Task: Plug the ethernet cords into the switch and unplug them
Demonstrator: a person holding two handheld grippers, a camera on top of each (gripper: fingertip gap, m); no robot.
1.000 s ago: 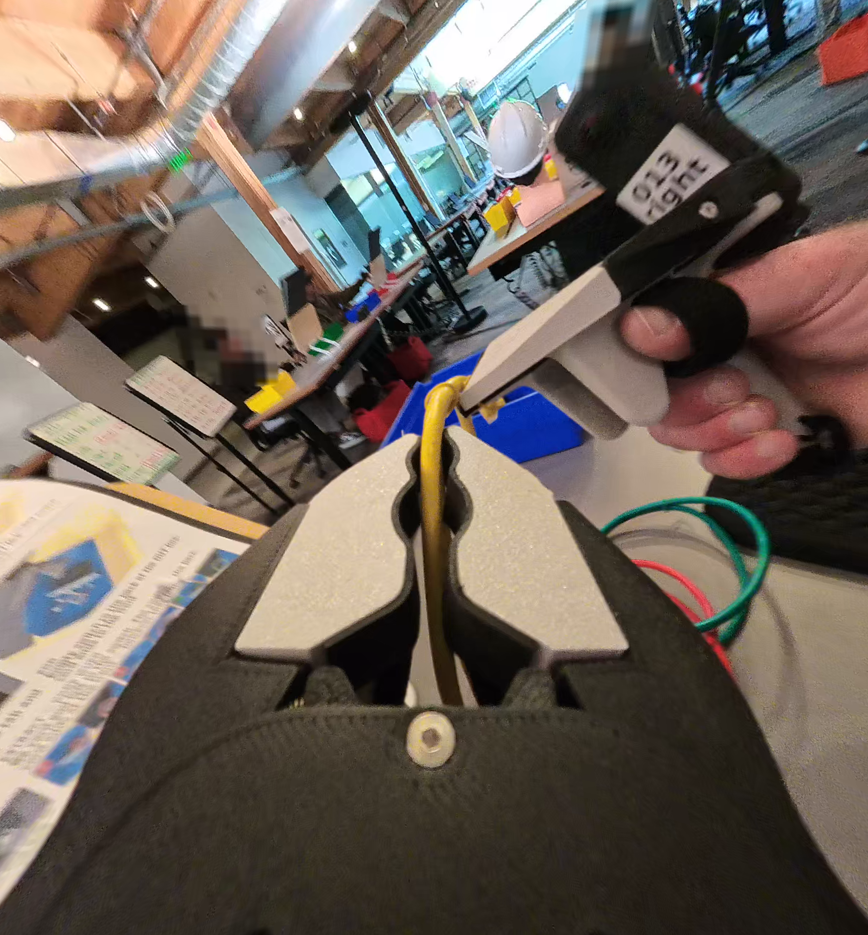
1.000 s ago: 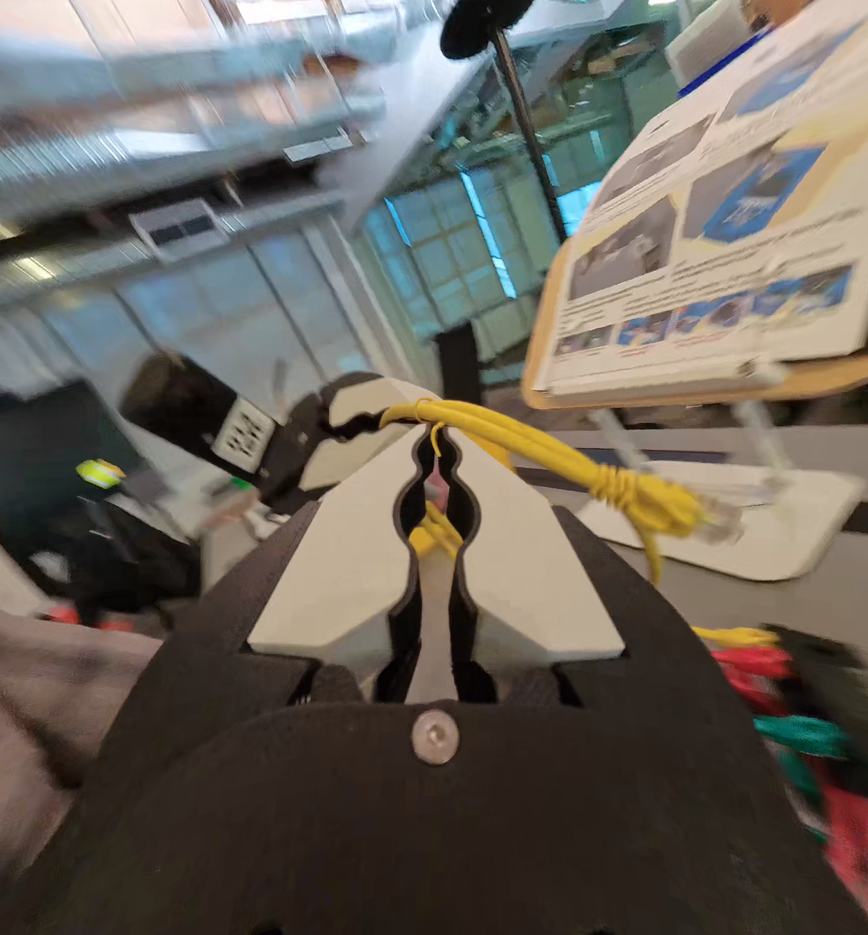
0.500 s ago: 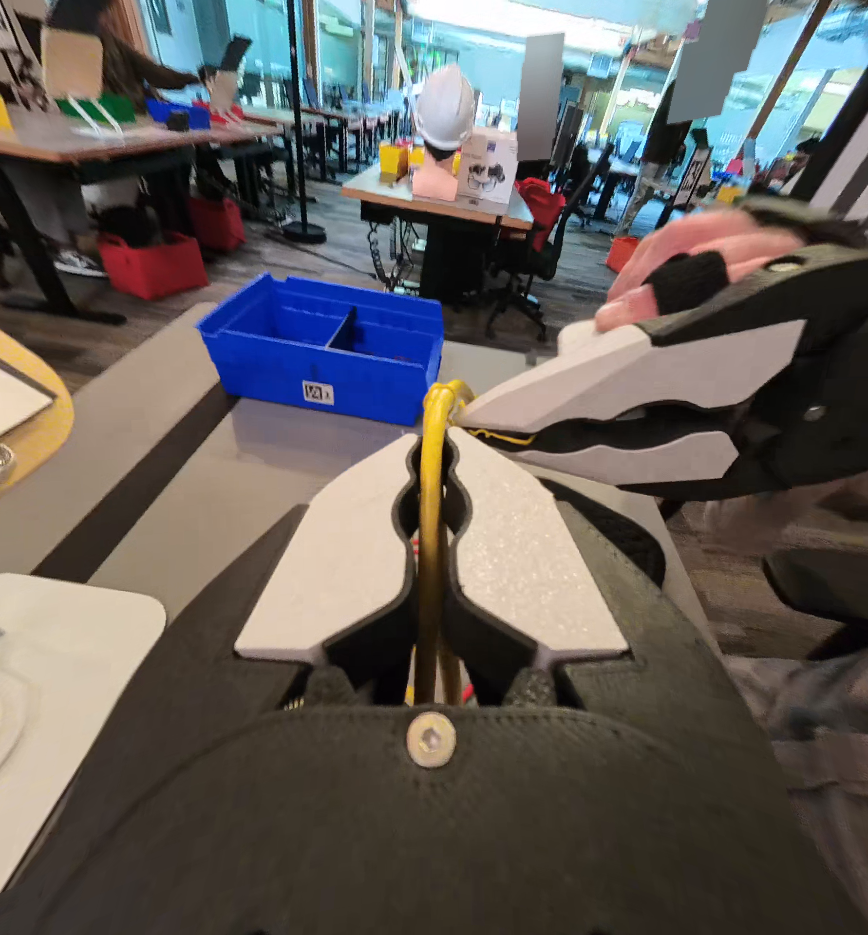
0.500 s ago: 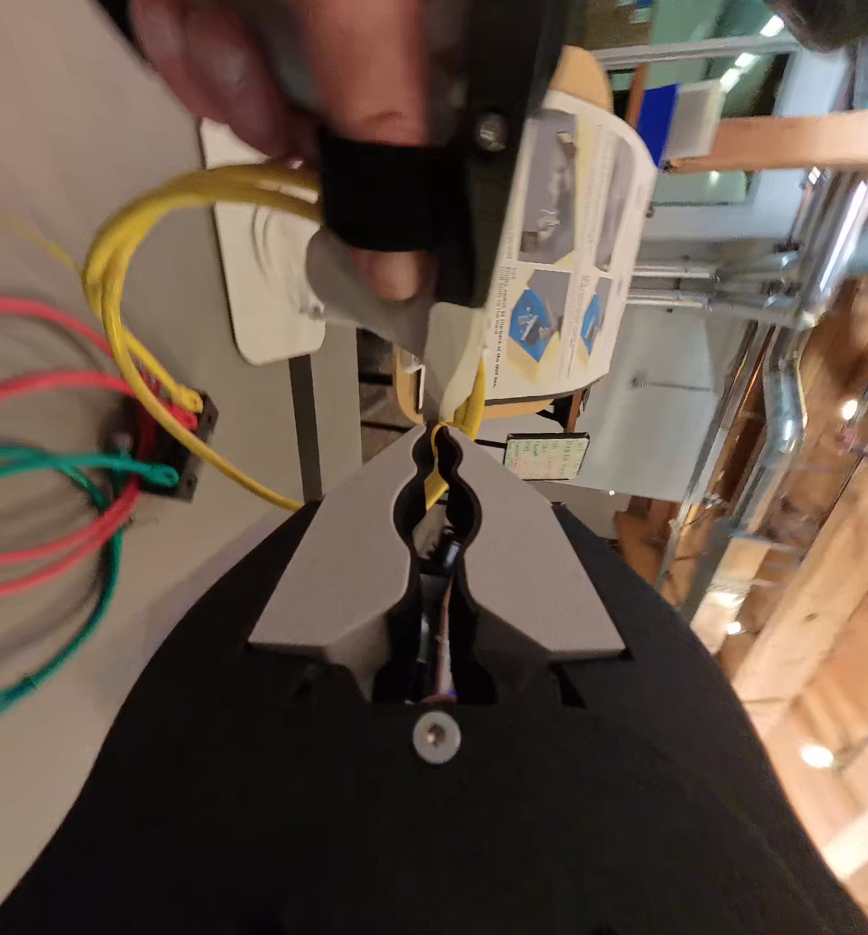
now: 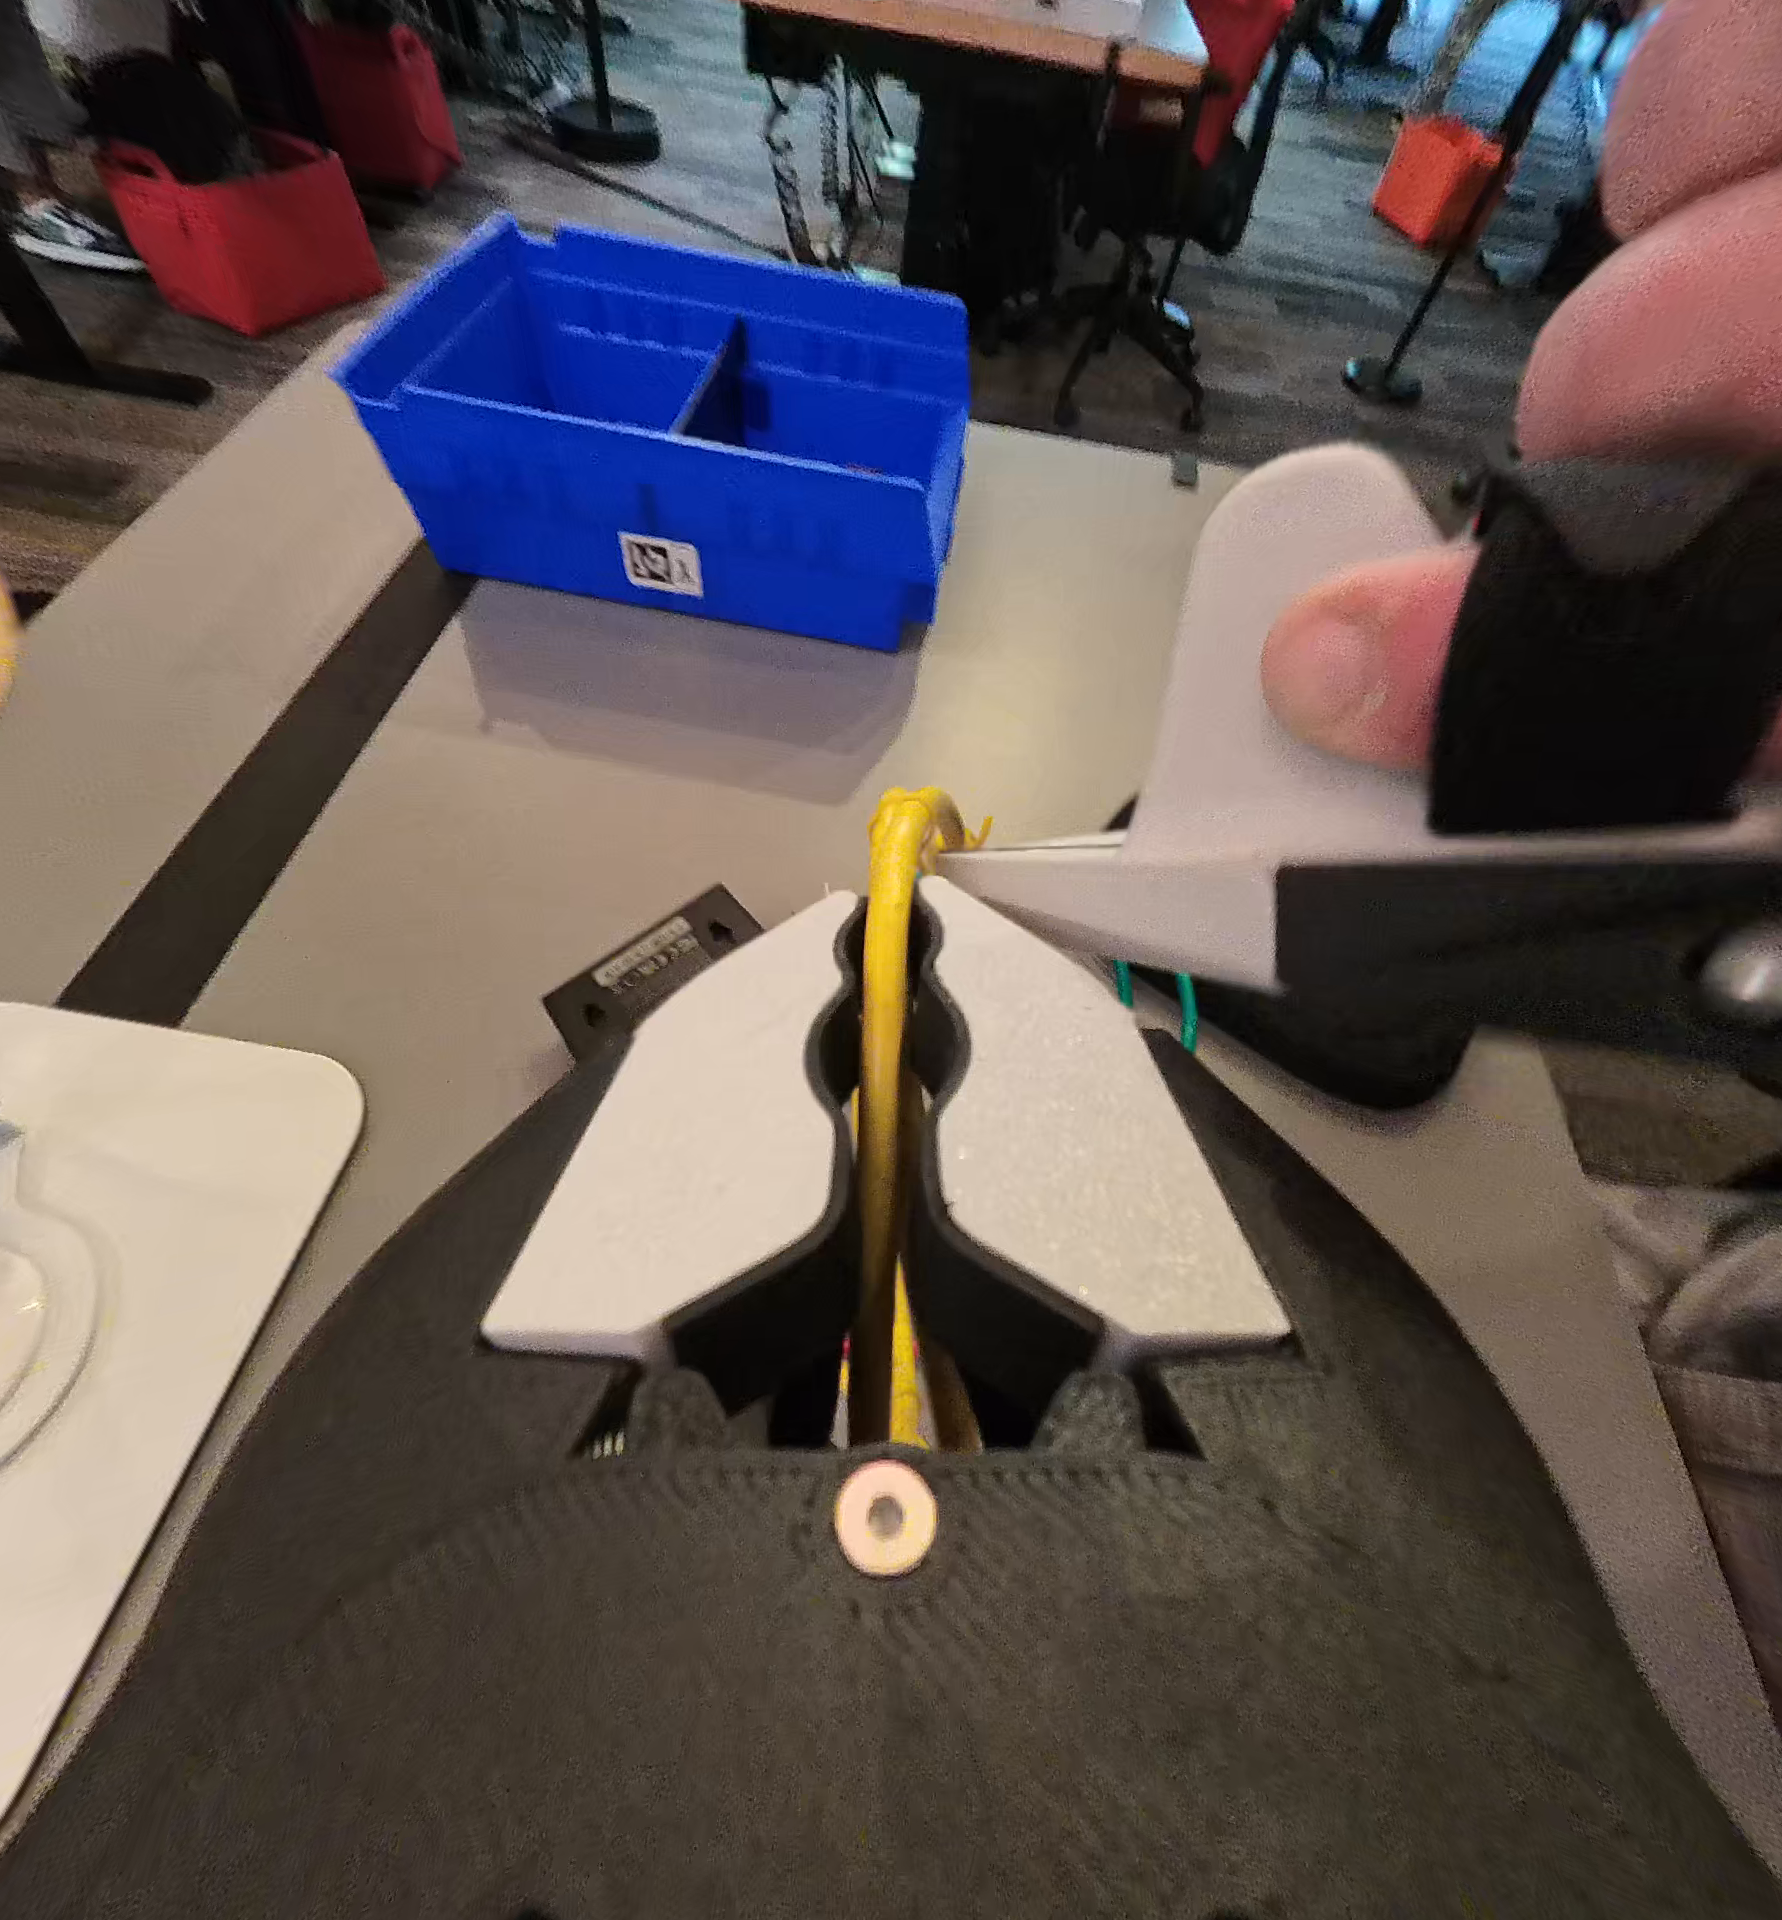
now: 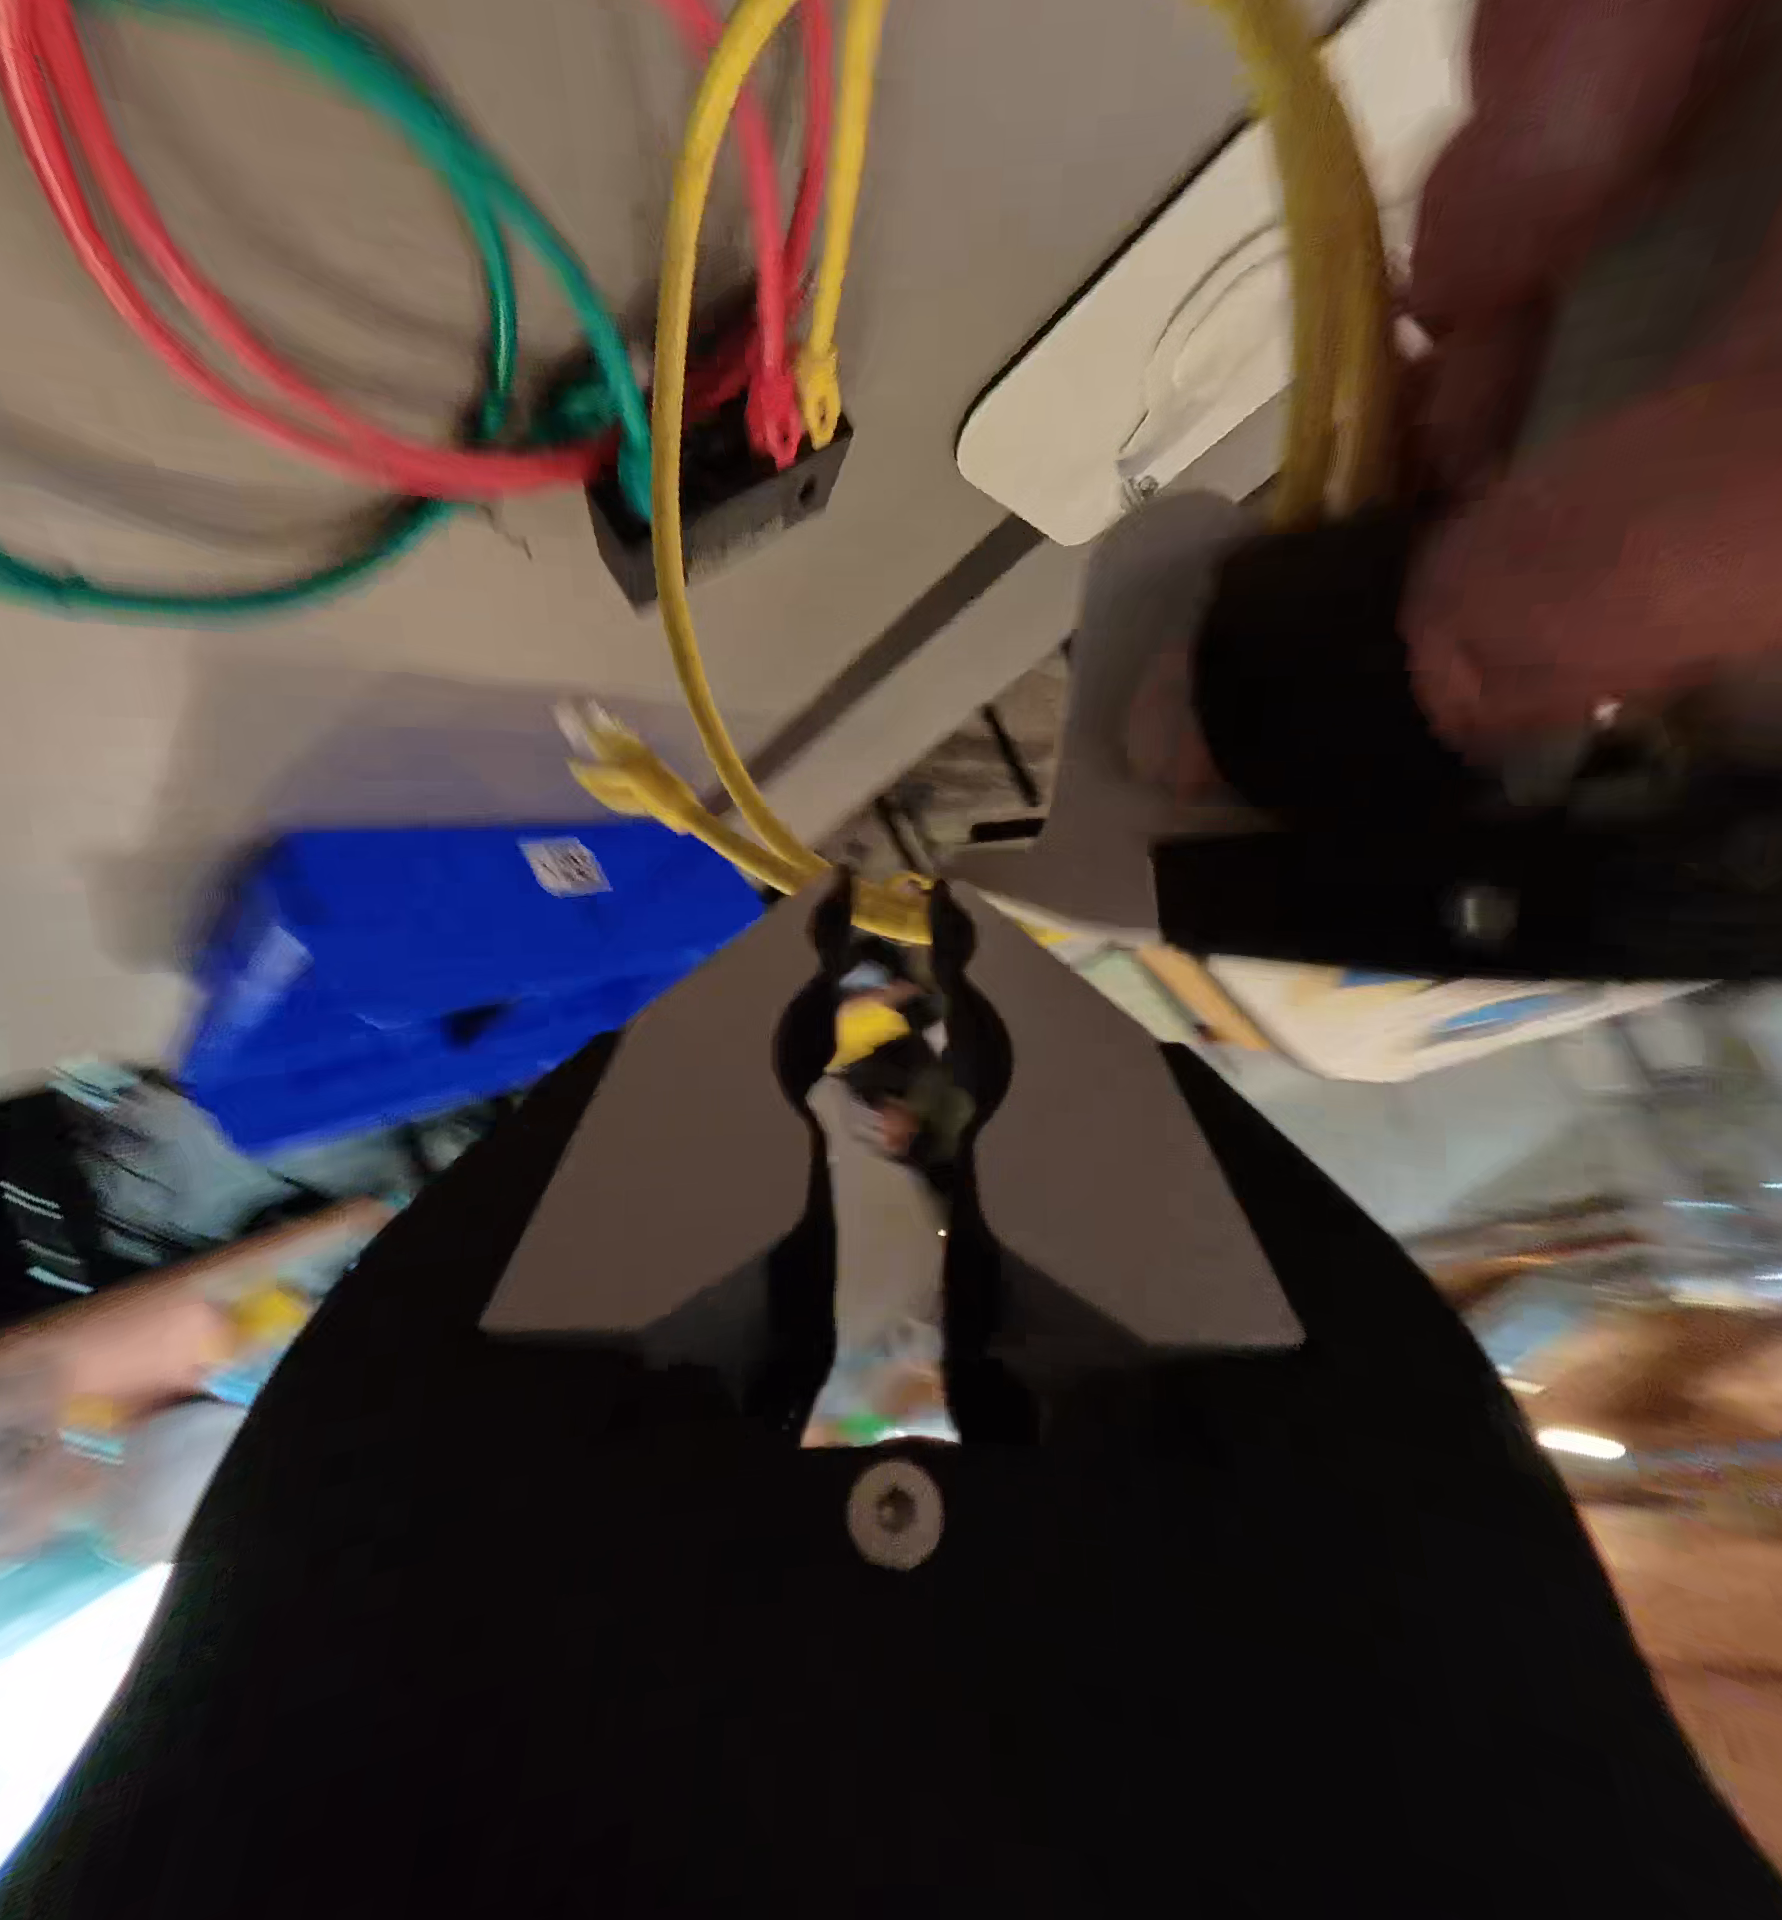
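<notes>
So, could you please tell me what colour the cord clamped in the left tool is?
Yellow cord; the left wrist view shows it best, between the left tool's fingers.

Looks like an open-plan workshop/lab: rows of long desks [image 5: 970, 42], office chairs [image 5: 1136, 270], red bins [image 5: 243, 229] on the floor, and a blue parts bin [image 5: 658, 499] on the grey tabletop [image 5: 575, 790].

- The switch [image 5: 648, 971] is mostly hidden behind the left hand-held gripper [image 5: 887, 904].
- The right wrist view is motion-blurred; the blue bin [image 6: 430, 966] smears.
- Green cord [image 5: 1155, 1003] shows only a sliver.
</notes>
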